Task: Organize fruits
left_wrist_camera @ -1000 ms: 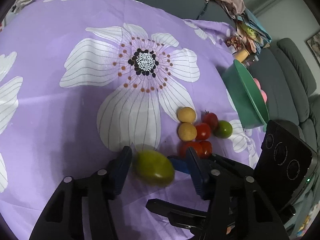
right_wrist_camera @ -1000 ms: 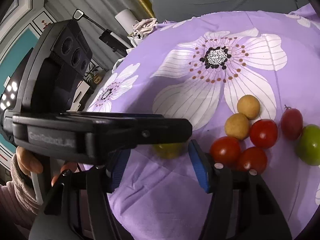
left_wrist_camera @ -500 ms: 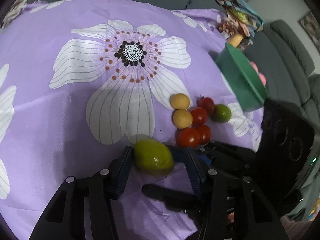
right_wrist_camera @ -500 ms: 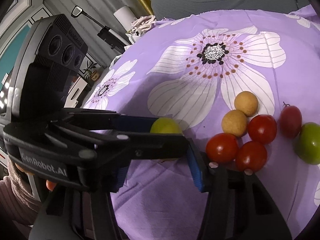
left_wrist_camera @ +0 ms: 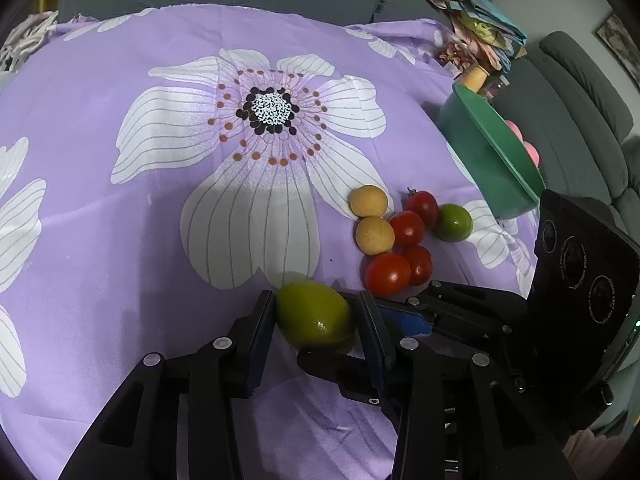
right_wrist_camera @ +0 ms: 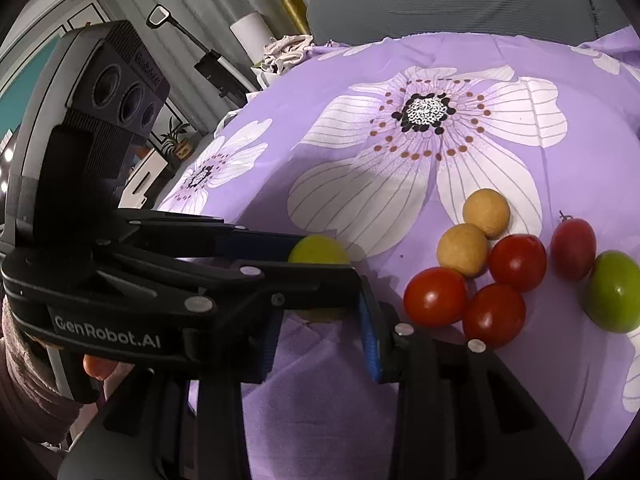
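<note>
1. the green oval fruit (left_wrist_camera: 314, 314) sits low over the purple floral cloth (left_wrist_camera: 120, 240), pinched between the two pads of the left claw (left_wrist_camera: 316, 320); both pads touch its sides.
2. in the right wrist view the same fruit (right_wrist_camera: 318, 249) shows as a yellow-green lump behind the left claw's black body.
3. the right claw (right_wrist_camera: 320, 344) is spread, blue-lined fingers apart with only cloth between them, just beside the held fruit.
4. right of the fruit lies a touching cluster: two tan round fruits (left_wrist_camera: 370, 216), red tomatoes (left_wrist_camera: 400, 252) and a small round green fruit (left_wrist_camera: 453, 223).
5. a green bowl (left_wrist_camera: 480, 152) stands tilted at the cloth's right edge, well apart from the held fruit; pink things (left_wrist_camera: 524, 146) show inside it, too hidden to name.
6. grey sofa cushions (left_wrist_camera: 580, 92) lie beyond the bowl.
</note>
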`<state>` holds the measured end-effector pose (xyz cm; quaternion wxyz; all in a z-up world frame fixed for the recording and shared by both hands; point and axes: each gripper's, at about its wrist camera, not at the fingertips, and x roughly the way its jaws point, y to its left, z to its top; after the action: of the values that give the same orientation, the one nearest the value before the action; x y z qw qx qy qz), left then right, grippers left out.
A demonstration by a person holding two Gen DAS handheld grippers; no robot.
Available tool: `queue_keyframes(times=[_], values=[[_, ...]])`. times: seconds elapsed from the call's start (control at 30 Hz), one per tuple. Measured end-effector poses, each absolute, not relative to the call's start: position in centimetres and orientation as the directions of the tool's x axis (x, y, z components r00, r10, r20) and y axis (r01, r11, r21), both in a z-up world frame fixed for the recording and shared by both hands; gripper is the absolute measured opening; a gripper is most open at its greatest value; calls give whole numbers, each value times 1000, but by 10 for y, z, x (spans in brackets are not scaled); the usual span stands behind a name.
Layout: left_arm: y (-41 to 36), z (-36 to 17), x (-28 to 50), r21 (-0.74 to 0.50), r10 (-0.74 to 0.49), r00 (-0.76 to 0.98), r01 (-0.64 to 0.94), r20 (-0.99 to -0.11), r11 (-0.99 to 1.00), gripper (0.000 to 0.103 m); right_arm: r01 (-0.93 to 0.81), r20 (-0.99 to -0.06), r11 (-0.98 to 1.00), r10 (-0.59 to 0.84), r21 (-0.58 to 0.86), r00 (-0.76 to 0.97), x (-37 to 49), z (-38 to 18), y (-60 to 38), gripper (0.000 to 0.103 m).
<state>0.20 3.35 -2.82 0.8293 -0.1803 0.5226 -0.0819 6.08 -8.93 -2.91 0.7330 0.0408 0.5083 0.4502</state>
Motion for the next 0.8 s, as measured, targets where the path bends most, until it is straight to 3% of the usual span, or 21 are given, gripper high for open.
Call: queue_keyframes(times=[0.8], values=[[-4, 8, 7, -301, -258, 497, -6, -828, 954, 40, -636, -624, 577, 759, 513, 184, 55, -1, -127, 35]])
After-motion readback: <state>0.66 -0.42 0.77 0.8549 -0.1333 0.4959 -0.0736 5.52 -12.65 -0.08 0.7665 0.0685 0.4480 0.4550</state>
